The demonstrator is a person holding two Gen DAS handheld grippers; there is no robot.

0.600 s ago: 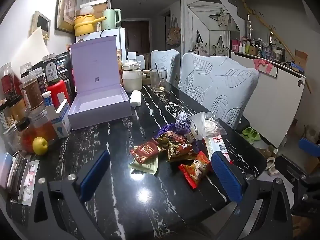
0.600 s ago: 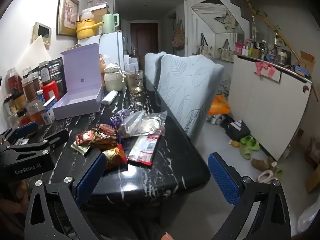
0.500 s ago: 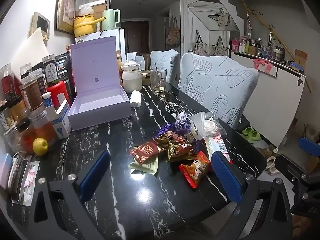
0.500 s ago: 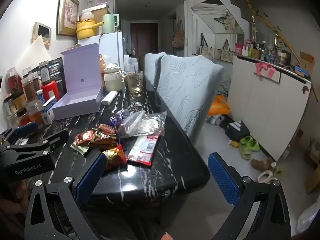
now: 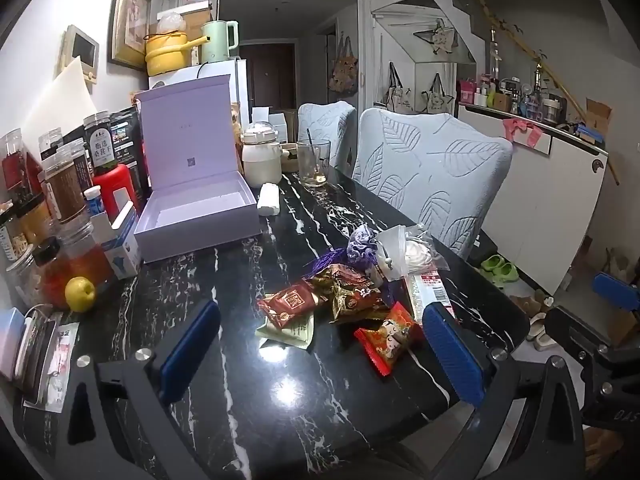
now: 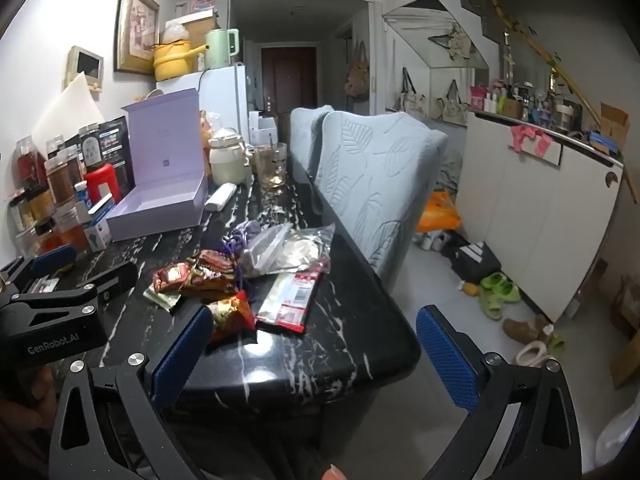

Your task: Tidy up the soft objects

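A pile of soft snack packets (image 5: pixel 340 300) lies on the black marble table (image 5: pixel 240 400), with a red packet (image 5: pixel 386 338), a purple pouch (image 5: pixel 360 246) and a clear bag (image 5: pixel 412 254). An open lilac box (image 5: pixel 196 208) stands behind them. My left gripper (image 5: pixel 320 352) is open and empty, just short of the pile. My right gripper (image 6: pixel 316 356) is open and empty at the table's near corner; the pile (image 6: pixel 200 276) and a long red packet (image 6: pixel 296 296) lie ahead of it.
Jars and bottles (image 5: pixel 60 184) line the left wall, with a yellow fruit (image 5: pixel 80 294). A white jar (image 5: pixel 262 156), a glass (image 5: pixel 314 162) and a white roll (image 5: pixel 269 199) stand at the back. Two leaf-patterned chairs (image 5: pixel 428 172) flank the table's right side.
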